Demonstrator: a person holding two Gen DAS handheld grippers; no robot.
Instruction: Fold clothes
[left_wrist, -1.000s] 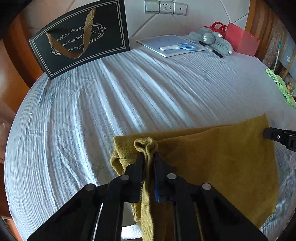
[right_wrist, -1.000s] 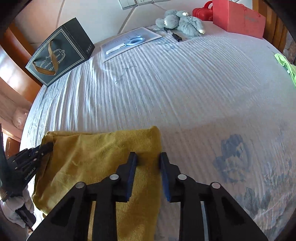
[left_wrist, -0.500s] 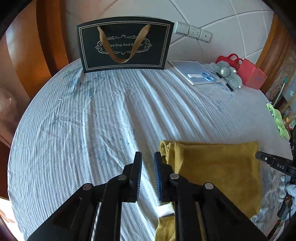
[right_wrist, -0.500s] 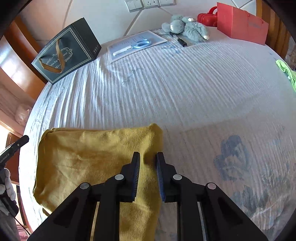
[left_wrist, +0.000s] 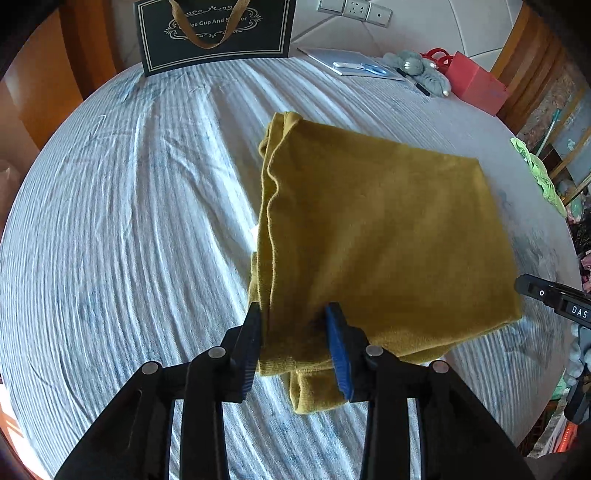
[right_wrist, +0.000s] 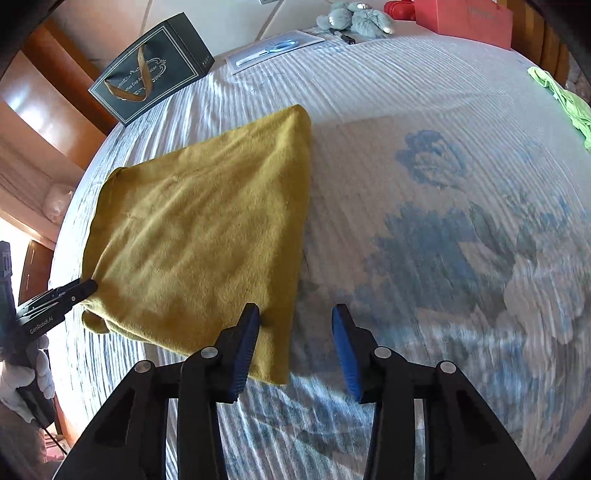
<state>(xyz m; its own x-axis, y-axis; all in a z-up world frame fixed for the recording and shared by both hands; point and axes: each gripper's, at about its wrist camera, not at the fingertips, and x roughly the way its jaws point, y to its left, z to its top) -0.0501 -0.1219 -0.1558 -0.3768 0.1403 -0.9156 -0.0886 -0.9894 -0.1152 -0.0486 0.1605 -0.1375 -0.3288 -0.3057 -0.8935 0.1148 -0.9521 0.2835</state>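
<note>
Item: mustard-yellow garment (left_wrist: 376, 236), folded on the bed (left_wrist: 129, 221), its near corners between my left hand-held gripper (left_wrist: 293, 314) and right hand-held gripper (right_wrist: 295, 314), both jaws opening, unpinched; step, I judge: regrasping for another fold, needing a firm pinch.

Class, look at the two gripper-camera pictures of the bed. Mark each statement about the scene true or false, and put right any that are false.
1. A mustard-yellow folded cloth lies on the striped bedsheet. True.
2. The dark gift bag lies flat in the middle of the bed. False: it stands upright at the far edge, by the wall.
3. The left gripper has the cloth's near corner between its fingers. True; its jaws are opening.
4. The right gripper is clamped shut on the cloth. False: its jaws are apart and opening, with the cloth's edge between them.
5. The scissors rest on the cloth. False: they lie on a sheet of paper far from it.
</note>
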